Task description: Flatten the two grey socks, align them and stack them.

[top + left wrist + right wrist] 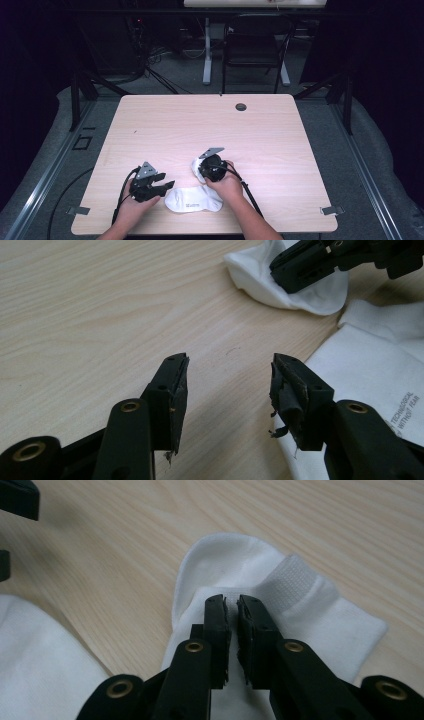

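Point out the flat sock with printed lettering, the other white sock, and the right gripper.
Printed sock (192,200), high view, on its flat middle.
Other white sock (300,597), right gripper view, on its ribbed band.
Right gripper (233,611), right gripper view, midway between its fingertips, which pinch that sock.

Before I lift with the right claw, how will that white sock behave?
The sock is thin knit and already creased, so it will probably droop limply from the right claw. It looks light and unlikely to roll. The nearly shut jaws seem to pinch a single fold, so it may slip.
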Available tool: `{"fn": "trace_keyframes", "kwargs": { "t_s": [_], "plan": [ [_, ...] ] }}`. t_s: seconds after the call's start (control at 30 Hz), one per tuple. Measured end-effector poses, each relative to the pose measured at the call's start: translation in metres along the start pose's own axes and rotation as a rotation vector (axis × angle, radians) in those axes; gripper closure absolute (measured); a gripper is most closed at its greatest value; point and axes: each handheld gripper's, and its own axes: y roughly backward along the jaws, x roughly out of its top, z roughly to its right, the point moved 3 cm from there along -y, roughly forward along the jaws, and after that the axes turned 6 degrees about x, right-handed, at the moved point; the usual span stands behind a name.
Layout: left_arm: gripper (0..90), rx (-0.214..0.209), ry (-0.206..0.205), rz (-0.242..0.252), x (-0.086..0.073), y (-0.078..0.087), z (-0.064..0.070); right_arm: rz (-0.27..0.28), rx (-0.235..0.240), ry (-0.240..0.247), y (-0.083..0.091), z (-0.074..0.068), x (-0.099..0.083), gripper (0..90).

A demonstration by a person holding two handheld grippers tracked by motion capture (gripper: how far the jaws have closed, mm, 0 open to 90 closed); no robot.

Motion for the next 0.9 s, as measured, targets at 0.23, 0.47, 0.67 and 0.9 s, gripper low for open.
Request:
{"fn": "trace_keyframes", "kwargs": {
  "t_s": [0.23, 0.47, 0.67, 0.9],
  "plan": [
    [50.3, 0.014, 0.005, -0.001, 0.002, -0.003, -0.005, 0.003, 0.025, 0.022, -0.010, -0.011, 0.009, 79.6],
    [50.2, 0.017, 0.014, -0.005, 0.005, -0.006, -0.006, 0.067, 0.023, 0.011, 0.002, -0.021, 0.014, 70.8],
    [50.3, 0.022, 0.013, -0.006, 0.005, -0.006, -0.007, 0.008, -0.026, 0.083, -0.005, -0.037, 0.010, 63.8],
    [51.1, 0.029, 0.010, -0.008, 0.008, -0.007, -0.008, -0.011, -0.052, 0.088, -0.010, -0.038, 0.004, 80.2]
  ]
}}
